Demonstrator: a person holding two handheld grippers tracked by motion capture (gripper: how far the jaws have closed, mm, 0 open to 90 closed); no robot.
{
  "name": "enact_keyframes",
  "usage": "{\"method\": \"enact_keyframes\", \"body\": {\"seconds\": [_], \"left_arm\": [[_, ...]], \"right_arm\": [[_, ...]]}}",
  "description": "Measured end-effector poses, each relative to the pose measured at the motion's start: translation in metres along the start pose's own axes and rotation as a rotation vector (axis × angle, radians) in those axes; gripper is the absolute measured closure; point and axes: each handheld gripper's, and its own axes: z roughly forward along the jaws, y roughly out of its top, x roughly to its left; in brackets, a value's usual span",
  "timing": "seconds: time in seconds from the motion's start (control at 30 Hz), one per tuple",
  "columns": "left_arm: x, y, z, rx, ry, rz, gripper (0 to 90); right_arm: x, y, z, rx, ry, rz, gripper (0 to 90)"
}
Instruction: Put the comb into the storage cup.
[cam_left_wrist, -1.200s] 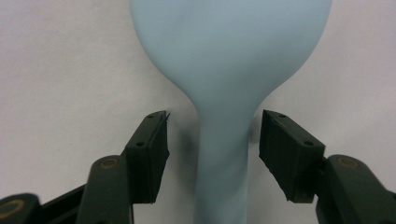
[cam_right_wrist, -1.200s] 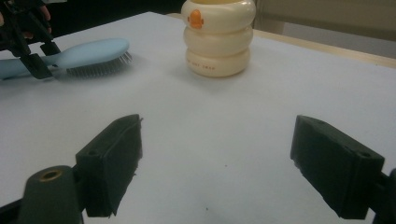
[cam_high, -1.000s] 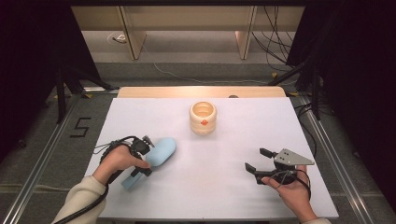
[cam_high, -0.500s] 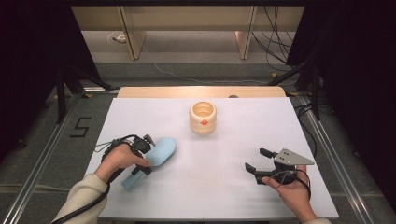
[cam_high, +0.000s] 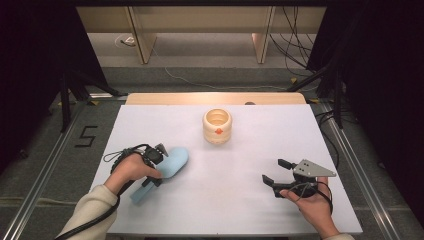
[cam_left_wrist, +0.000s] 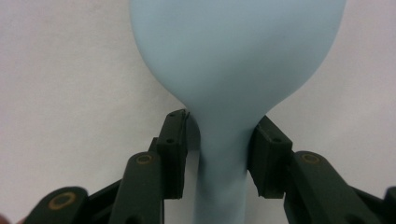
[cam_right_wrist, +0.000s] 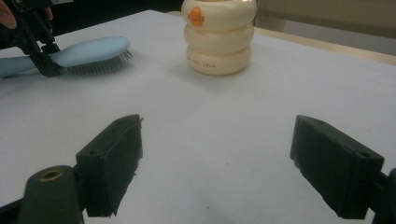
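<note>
A broad white rectangular table (cam_high: 240, 200) with a bare wooden strip along its far edge carries everything here.

Toward the far middle of the table stands a cream-coloured ribbed round container (cam_high: 217, 126), open at the top, built like 3 stacked rings and marked with a small orange emblem on the side facing the person. In the right gripper view the same container (cam_right_wrist: 218, 35) stands upright at the top, well apart from both grippers.

At the near left lies a pale blue plastic hairbrush (cam_high: 162, 171), its oval head pointing toward the table's middle and its handle running back toward the near left edge. In the right gripper view the hairbrush (cam_right_wrist: 88, 52) lies back up, its bristles down against the table. In the left gripper view its head (cam_left_wrist: 238, 46) spreads across the top and its narrow neck runs down between the 2 black jaws.

The left gripper (cam_high: 152, 162) is held in the person's left hand (cam_high: 131, 170), a pale sleeve behind it. Its jaws stand on either side of the hairbrush's neck: the one on the right of its own view touches the neck, while a thin gap shows at the other, so a full pinch cannot be told.

The right gripper (cam_high: 277, 171), with its grey 3-cornered plate on top, sits at the near right in the person's right hand (cam_high: 312, 205). Its jaws are spread wide over bare table, holding nothing.
</note>
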Motion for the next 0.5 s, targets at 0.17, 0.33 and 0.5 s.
{"method": "enact_keyframes", "body": {"seconds": [0.17,0.33,0.5], "left_arm": [[-0.0036,0.0005,0.0000,0.003,0.012,-0.002,66.9],[-0.0065,0.0005,0.0003,0.005,0.024,-0.002,68.1],[-0.0094,0.0006,0.0003,0.007,0.037,0.005,68.9]], "right_arm": [[-0.0002,-0.0003,0.0002,0.003,0.001,-0.001,17.9],[-0.0002,-0.0003,0.0002,0.003,0.001,0.000,17.9],[-0.0003,-0.0004,0.0002,0.004,0.001,0.000,17.8]]}}
